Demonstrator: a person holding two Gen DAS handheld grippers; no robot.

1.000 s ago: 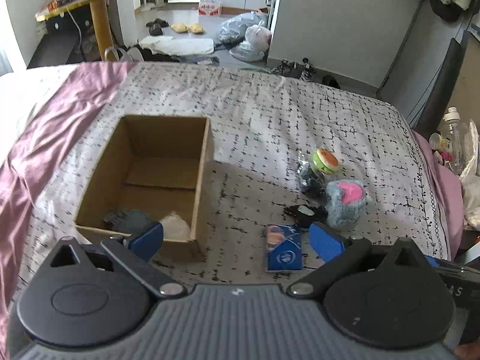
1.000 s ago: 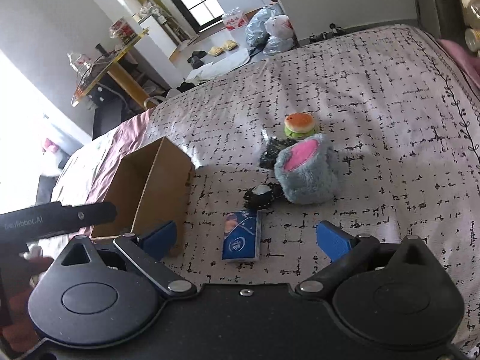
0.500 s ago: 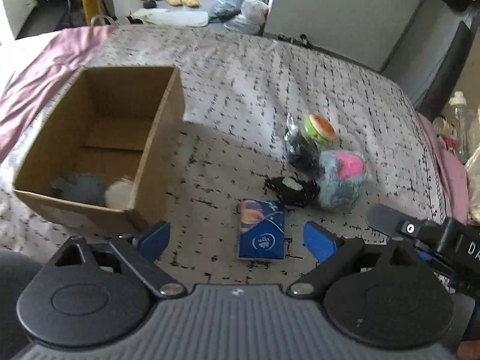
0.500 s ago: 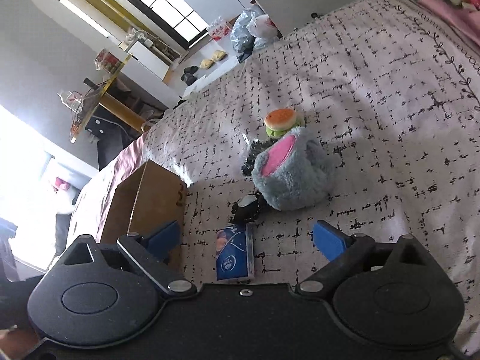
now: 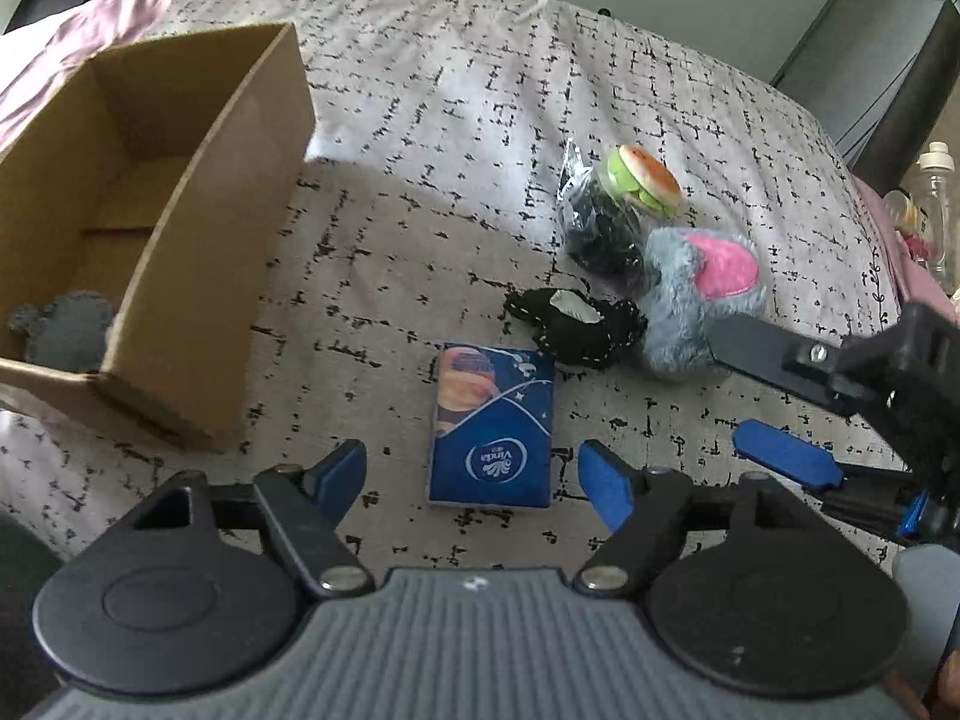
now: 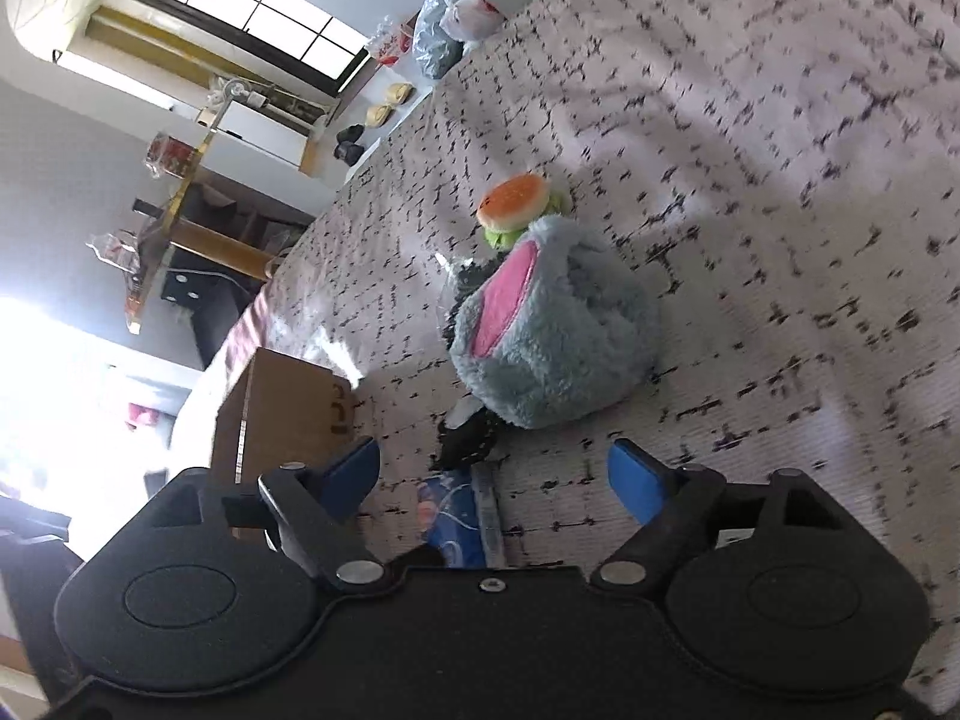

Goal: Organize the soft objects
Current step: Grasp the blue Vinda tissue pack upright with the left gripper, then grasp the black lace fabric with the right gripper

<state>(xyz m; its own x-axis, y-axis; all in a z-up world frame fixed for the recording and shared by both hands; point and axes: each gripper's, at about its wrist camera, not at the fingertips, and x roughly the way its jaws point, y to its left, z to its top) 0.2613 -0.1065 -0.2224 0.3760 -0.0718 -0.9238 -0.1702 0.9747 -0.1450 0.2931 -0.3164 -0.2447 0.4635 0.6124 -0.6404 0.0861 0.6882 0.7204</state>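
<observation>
Blue tissue pack [image 5: 492, 429] lies between left fingers [image 5: 606, 483], seemingly untouched.

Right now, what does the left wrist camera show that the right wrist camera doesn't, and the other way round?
Only the left wrist view looks into the cardboard box, where a grey soft item lies, and it shows the right gripper from outside, plus the whole tissue pack. Only the right wrist view shows the window and the table beyond the bed. Both show the fluffy grey and pink plush, the burger toy, the black pouch and the patterned bedspread. Both grippers' jaws have just been closing, touching nothing.
</observation>
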